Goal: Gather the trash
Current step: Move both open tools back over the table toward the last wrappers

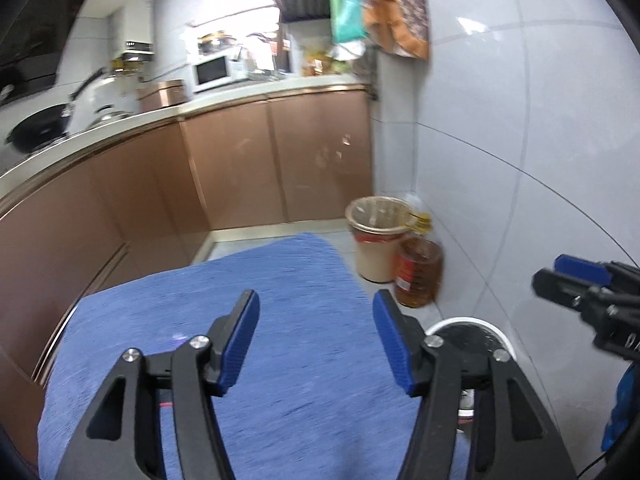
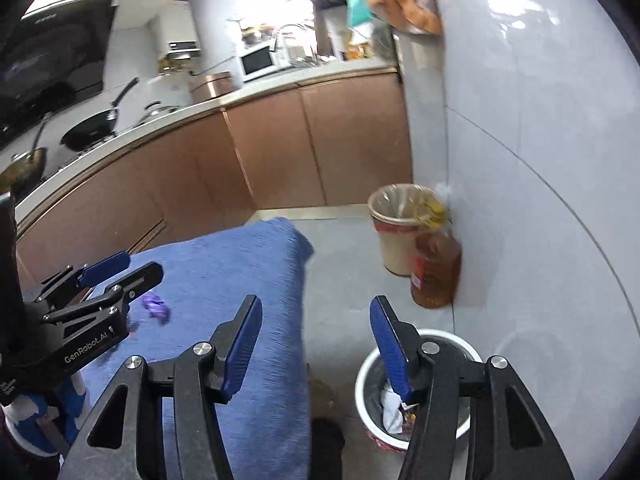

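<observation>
A small purple scrap (image 2: 155,305) lies on the blue cloth-covered surface (image 2: 224,264), seen in the right wrist view just beyond my left gripper (image 2: 120,268). My left gripper (image 1: 316,312) is open and empty above the blue cloth (image 1: 224,288). My right gripper (image 2: 316,316) is open and empty, hovering over the floor beside the cloth's edge. A white-rimmed trash bin (image 2: 368,372) with crumpled white trash (image 2: 390,404) inside stands on the floor under the right gripper's right finger. The bin's rim (image 1: 472,323) also shows in the left wrist view.
A beige lined bin (image 1: 376,236) and an amber oil bottle (image 1: 418,272) stand in the corner by the white tiled wall (image 1: 520,140). Brown cabinets (image 1: 240,168) run along the left under a counter with a pan (image 2: 90,130) and a microwave (image 1: 210,72).
</observation>
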Tool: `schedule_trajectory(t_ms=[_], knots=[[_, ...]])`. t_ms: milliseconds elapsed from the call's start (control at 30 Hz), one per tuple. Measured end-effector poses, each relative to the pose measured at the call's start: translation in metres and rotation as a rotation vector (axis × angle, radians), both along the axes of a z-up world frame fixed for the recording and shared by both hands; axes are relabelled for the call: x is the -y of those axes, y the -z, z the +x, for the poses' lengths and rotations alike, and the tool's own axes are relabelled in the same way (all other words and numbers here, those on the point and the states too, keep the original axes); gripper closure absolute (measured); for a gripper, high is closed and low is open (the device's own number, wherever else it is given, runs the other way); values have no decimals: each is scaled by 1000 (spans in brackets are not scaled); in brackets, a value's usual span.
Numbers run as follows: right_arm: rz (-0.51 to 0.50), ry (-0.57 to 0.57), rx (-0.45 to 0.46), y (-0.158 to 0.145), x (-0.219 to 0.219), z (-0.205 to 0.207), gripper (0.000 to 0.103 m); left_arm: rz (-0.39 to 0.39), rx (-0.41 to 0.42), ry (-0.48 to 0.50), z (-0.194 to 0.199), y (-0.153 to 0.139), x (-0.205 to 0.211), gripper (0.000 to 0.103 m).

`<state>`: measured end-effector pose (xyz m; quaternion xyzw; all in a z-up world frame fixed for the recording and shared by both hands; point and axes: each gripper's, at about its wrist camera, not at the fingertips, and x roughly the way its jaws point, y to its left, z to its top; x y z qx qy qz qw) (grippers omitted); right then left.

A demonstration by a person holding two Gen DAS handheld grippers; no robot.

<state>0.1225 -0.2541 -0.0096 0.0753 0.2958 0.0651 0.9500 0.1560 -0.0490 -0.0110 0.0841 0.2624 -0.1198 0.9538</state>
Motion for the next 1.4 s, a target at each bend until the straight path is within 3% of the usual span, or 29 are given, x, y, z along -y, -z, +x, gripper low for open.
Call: schedule_trajectory(t_ms=[167, 267, 400, 500, 700, 1033, 1400], knots=[[-25, -40, 29, -14, -28, -2, 44, -30, 31, -75, -14, -10, -48, 35], [-43, -59, 51, -24, -45, -8, 36, -40, 51, -111, -21, -15, -71, 32], [-74, -76, 87, -37, -66, -17, 19, -58, 71, -148, -31, -18, -99, 32], [-100, -90, 106, -46, -82, -21, 14, -66, 88, -173, -35, -20, -119, 32], [-131, -140, 112, -52, -108, -21, 13, -77, 115, -226, -39, -20, -155, 32], [-169, -262, 84, -51, -152, 4, 13, -132, 13, -297, -21, 0, -236, 32], [-151, -421, -50, 0, -201, 64, 16, -189, -119, -304, 4, 49, -274, 32]])
